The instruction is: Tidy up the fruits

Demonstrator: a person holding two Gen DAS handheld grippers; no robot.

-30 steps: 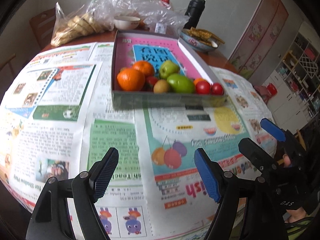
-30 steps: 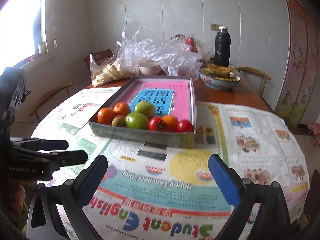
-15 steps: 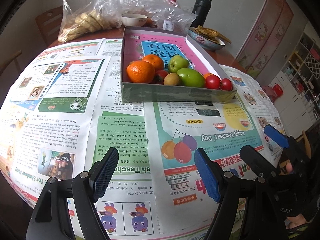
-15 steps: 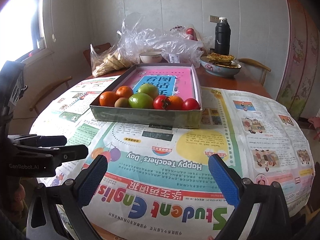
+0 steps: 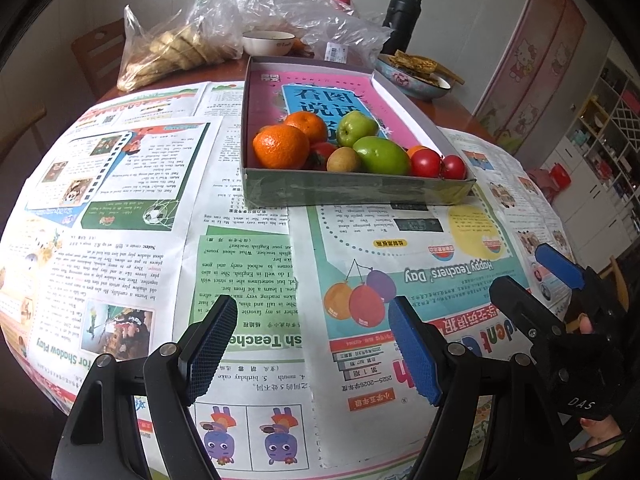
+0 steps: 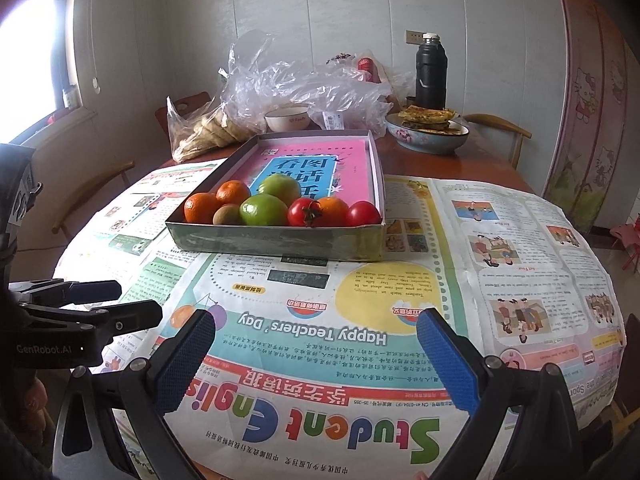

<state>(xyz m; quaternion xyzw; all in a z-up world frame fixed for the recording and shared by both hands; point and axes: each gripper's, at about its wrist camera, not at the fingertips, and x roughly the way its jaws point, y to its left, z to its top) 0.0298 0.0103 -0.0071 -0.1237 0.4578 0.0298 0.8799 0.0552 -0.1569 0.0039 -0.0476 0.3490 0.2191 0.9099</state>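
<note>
A shallow grey box (image 5: 352, 193) (image 6: 276, 240) with a pink and blue bottom sits on the newspaper-covered table. At its near end lie oranges (image 5: 281, 146) (image 6: 201, 208), green fruits (image 5: 381, 155) (image 6: 262, 209), a small brown fruit (image 5: 343, 159) (image 6: 226, 214) and red tomatoes (image 5: 425, 162) (image 6: 305, 212). My left gripper (image 5: 312, 348) is open and empty, low over the paper in front of the box. My right gripper (image 6: 316, 356) is open and empty, also short of the box. Each gripper shows in the other's view: the right (image 5: 536, 280), the left (image 6: 116, 300).
Newspapers (image 5: 248, 280) (image 6: 360, 320) cover the round table. Behind the box stand a bag of biscuits (image 5: 176, 52), crumpled plastic bags (image 6: 304, 88), a white bowl (image 6: 288, 118), a black flask (image 6: 431, 72) and a bowl of flatbread (image 6: 428, 132). Wooden chairs stand around the table.
Both grippers have moved forward toward the box, which now looks larger and nearer in both views. Both stay open and empty.
</note>
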